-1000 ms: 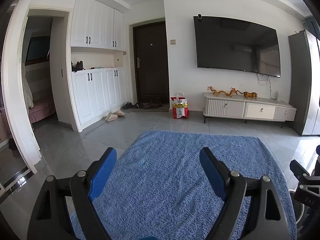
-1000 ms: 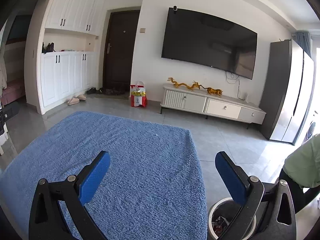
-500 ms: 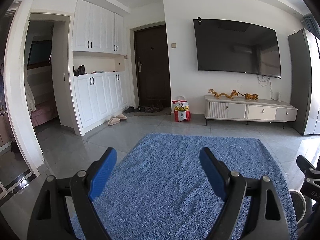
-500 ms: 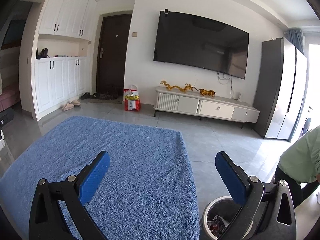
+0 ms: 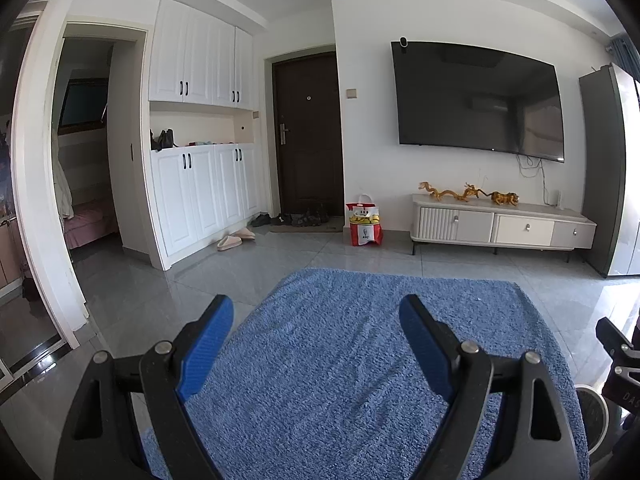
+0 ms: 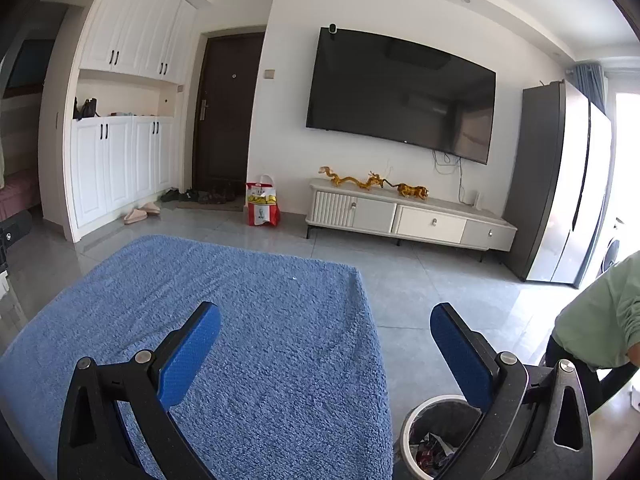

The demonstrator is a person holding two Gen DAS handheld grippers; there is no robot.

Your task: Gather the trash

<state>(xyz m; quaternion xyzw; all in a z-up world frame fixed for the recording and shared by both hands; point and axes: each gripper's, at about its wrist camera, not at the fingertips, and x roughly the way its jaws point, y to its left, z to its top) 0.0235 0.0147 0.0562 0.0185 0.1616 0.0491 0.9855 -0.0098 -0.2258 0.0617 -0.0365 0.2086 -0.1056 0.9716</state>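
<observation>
both grippers (image 5: 316, 340) (image 6: 326, 340) gape empty; trash bin (image 6: 436, 436) sits under the right's right finger.

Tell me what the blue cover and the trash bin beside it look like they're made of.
Blue cover: seemingly a plush terry-like fabric; its surface is nubby, matte, and drapes over the edge. Trash bin: probably smooth plastic or painted metal; its pale rim has a slight sheen, with a dark interior.

Bright daylight (from right), sharp, fisheye-warped edges
</observation>
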